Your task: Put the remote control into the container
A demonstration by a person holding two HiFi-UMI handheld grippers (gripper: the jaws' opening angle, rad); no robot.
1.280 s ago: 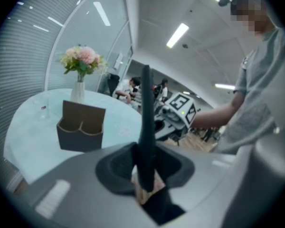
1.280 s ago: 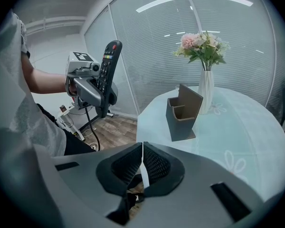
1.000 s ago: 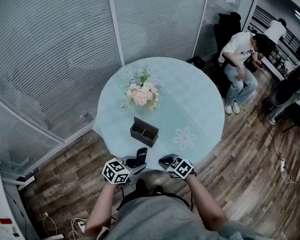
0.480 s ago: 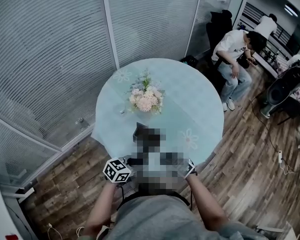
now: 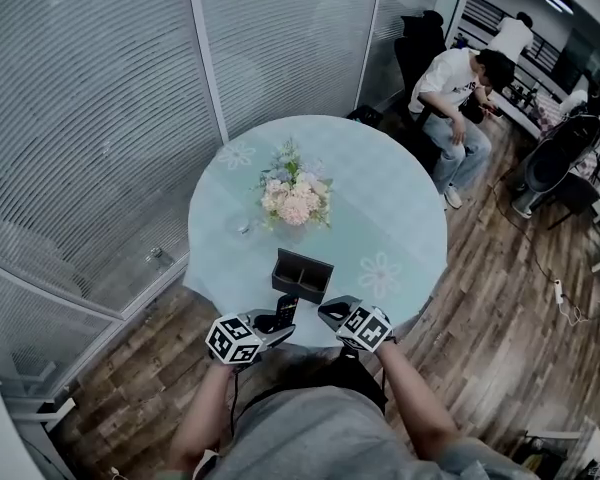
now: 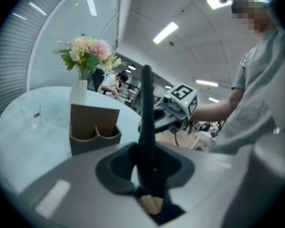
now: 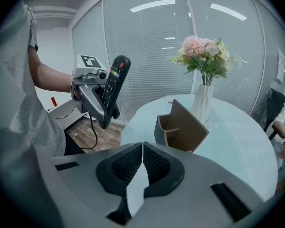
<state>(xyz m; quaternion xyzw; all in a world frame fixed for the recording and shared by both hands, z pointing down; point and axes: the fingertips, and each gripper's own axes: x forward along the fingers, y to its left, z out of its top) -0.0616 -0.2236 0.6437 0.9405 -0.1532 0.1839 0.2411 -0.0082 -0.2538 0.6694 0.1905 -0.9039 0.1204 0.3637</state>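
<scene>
The black remote control [image 5: 284,312] stands upright, buttons toward the right gripper view, with my left gripper [image 5: 271,327] shut on its lower end. In the left gripper view the remote [image 6: 146,122] shows edge-on between the pads. The container [image 5: 302,275], a dark two-compartment box, stands on the round table [image 5: 400,218] just beyond the remote, and both compartments look empty [image 6: 94,133]. My right gripper [image 5: 331,313] hovers to the right of the remote at the table's near edge, its jaws [image 7: 142,151] shut on nothing. The right gripper view shows the held remote [image 7: 113,86] to the left of the container [image 7: 181,126].
A vase of pink and white flowers [image 5: 295,196] stands mid-table behind the container, with a small glass [image 6: 31,115] to its left. Glass walls with blinds stand at the left and behind. A person [image 5: 455,98] sits on a chair beyond the table at the far right.
The head view has swung a little. The remote stays in the left gripper and now stands slightly closer to the container. The right gripper keeps its place beside it.
</scene>
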